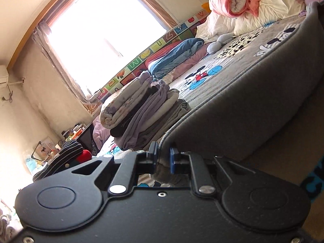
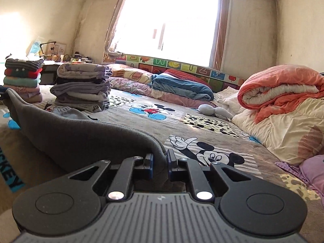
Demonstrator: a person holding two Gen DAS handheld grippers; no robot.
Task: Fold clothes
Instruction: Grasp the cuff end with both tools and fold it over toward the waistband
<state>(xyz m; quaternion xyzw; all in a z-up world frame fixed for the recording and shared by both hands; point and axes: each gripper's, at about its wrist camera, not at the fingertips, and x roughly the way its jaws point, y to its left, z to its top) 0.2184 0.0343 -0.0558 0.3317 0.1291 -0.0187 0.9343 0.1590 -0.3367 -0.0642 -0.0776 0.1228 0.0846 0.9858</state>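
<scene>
A dark grey garment (image 2: 77,139) hangs stretched between my two grippers above the bed. My right gripper (image 2: 160,164) is shut on one end of its top edge, and the cloth bunches between the blue pads. From there the garment runs left and away to its other end at the picture's left border. In the left wrist view the same grey garment (image 1: 243,101) rises to the upper right from my left gripper (image 1: 163,158), which is shut on its edge. A stack of folded clothes (image 2: 81,87) stands on the bed behind it, also seen as the leaning stack (image 1: 141,111).
A second folded stack (image 2: 22,79) stands at the far left. The bedspread (image 2: 202,129) has a cartoon mouse print. A rolled orange and white quilt (image 2: 283,93) lies at the right and a blue blanket (image 2: 182,87) under the window. A cluttered desk (image 2: 60,58) stands in the left corner.
</scene>
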